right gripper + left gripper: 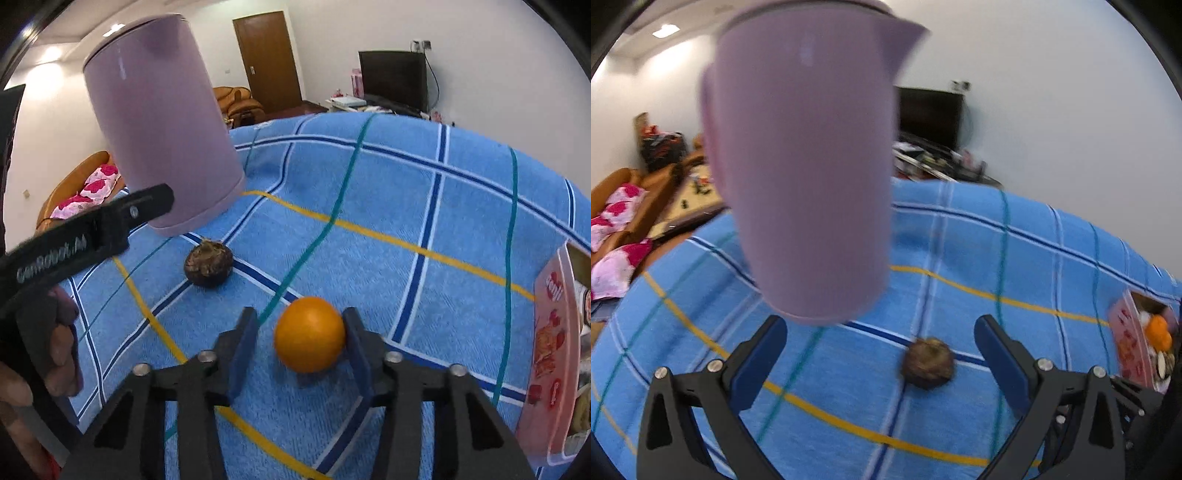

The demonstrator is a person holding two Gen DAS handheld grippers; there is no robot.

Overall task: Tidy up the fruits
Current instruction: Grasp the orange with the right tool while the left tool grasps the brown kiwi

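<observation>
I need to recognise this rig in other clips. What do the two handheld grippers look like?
Both grippers, left and right, are black angular frames with triangular cutouts and silver bolt heads, each carrying two flat blue fingers. From the right wrist view, the left gripper's side bears white lettering, blurred. No cables or sleeves show.

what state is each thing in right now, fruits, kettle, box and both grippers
orange: on the blue cloth, between the right gripper fingers; one pad touches, the other stands clear
brown fruit: lying free on the cloth
purple kettle: upright, lid on
pink box: open, at the cloth's edge, an orange fruit inside
left gripper: open, empty
</observation>
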